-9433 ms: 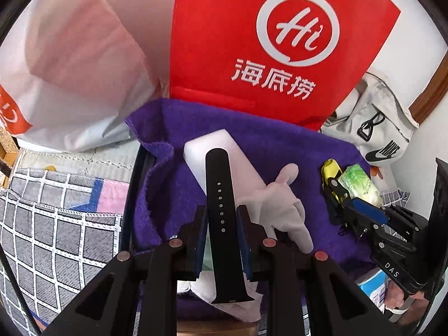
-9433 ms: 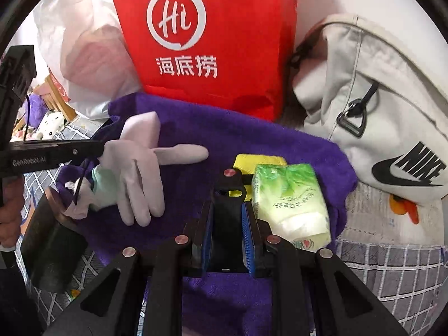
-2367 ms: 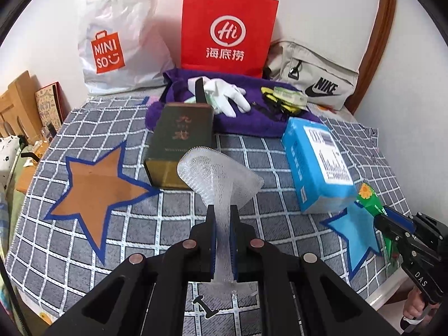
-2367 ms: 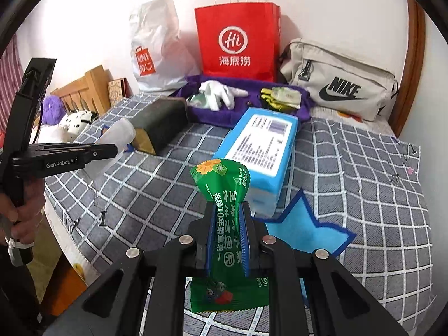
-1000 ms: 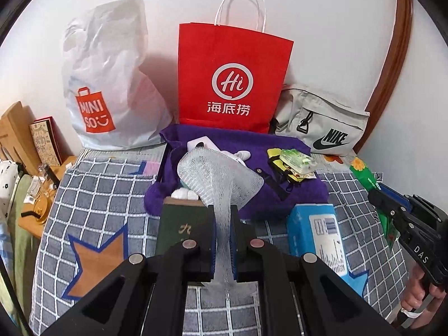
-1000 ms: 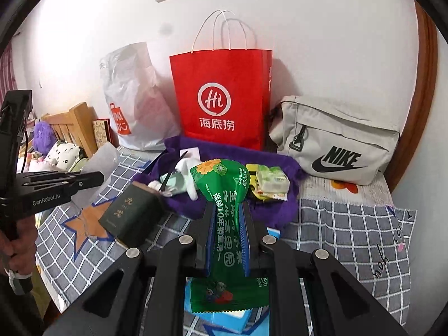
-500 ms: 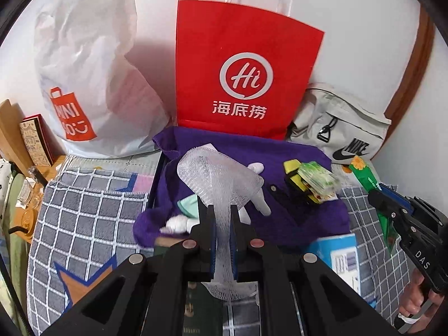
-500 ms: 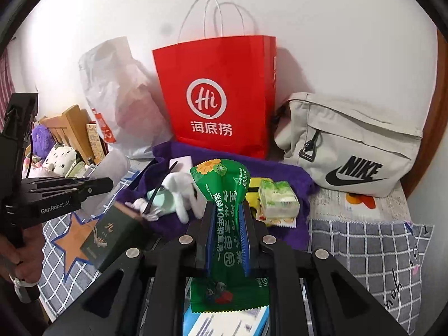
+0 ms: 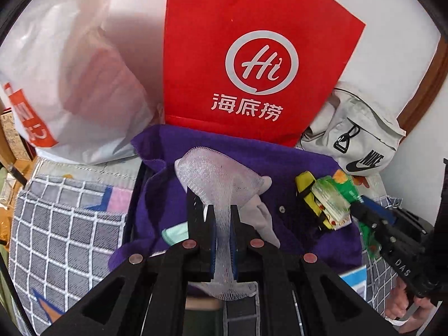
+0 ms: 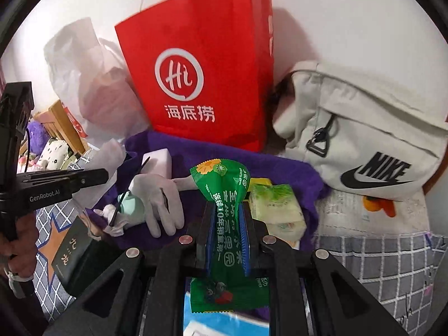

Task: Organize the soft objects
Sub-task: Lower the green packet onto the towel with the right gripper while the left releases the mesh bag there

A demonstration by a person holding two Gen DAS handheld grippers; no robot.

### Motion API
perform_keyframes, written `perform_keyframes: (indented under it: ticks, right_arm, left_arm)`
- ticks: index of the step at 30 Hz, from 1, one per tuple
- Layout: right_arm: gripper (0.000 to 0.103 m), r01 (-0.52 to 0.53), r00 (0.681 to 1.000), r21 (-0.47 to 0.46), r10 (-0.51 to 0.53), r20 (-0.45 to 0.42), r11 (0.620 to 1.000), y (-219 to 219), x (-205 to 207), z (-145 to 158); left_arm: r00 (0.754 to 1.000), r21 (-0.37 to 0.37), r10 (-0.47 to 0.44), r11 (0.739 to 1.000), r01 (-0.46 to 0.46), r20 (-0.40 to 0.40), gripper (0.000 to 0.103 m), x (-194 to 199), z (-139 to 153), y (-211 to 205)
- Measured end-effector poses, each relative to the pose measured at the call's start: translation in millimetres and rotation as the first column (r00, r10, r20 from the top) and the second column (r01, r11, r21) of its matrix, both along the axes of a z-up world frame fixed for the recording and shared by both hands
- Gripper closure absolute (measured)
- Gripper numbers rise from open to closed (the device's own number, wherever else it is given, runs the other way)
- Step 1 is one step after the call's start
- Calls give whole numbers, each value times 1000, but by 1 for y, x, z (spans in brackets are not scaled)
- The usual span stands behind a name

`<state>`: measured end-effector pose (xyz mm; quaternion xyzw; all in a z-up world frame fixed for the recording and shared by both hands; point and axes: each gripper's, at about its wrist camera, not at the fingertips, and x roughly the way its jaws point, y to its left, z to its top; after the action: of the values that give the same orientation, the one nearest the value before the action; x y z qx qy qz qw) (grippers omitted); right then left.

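The grey checked cloth [image 9: 64,224] covers the surface, and at its far side a red paper bag with a white "Hi" logo [image 10: 201,84] stands against the wall. A crumpled white plastic bag [image 9: 70,84] sits to its left, a pale grey Nike sling bag [image 10: 364,140] to its right. In front of the red bag lies a rumpled purple towel [image 9: 294,162], with a white cloth glove [image 10: 159,196] on its left part and a green-and-white tissue pack [image 10: 274,207] on its right part, over something yellow. A dark green box with gold characters [image 10: 72,249] stands near the towel's left edge. My left gripper [image 9: 222,215] is clenched on a white foam mesh sleeve [image 9: 221,182], held above the towel's middle. My right gripper [image 10: 226,210] is clenched on a green snack packet with white lettering [image 10: 224,184], held above the towel's near edge, just left of the tissue pack.
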<state>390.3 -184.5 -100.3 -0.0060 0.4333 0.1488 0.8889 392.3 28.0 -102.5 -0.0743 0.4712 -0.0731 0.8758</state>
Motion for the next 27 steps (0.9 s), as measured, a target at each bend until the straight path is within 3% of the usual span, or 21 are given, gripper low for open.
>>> perform_keyframes:
  ticks: [14, 20, 21, 23, 26, 27]
  right_arm:
    - [84, -15, 995, -5, 14, -101, 1000, -1, 35, -46]
    - [75, -31, 992, 14, 33, -119, 999, 1, 38, -52]
    - [72, -38, 992, 14, 39, -120, 999, 2, 38, -52]
    - [64, -45, 993, 19, 47, -111, 999, 3, 37, -50]
    - [33, -56, 995, 29, 58, -81, 998, 6, 32, -42]
    - [24, -54, 996, 33, 57, -71, 998, 6, 30, -39]
  left_arm:
    - [999, -27, -21, 999, 20, -50, 95, 29, -29, -2]
    - [998, -31, -41, 999, 40, -44, 94, 28, -30, -3]
    - [998, -32, -43, 999, 42, -43, 91, 28, -30, -3]
    - [998, -45, -45, 998, 43, -41, 75, 28, -31, -2]
    - [999, -29, -36, 999, 35, -32, 54, 28, -29, -2]
    - [999, -26, -40, 999, 40, -25, 53, 27, -27, -3]
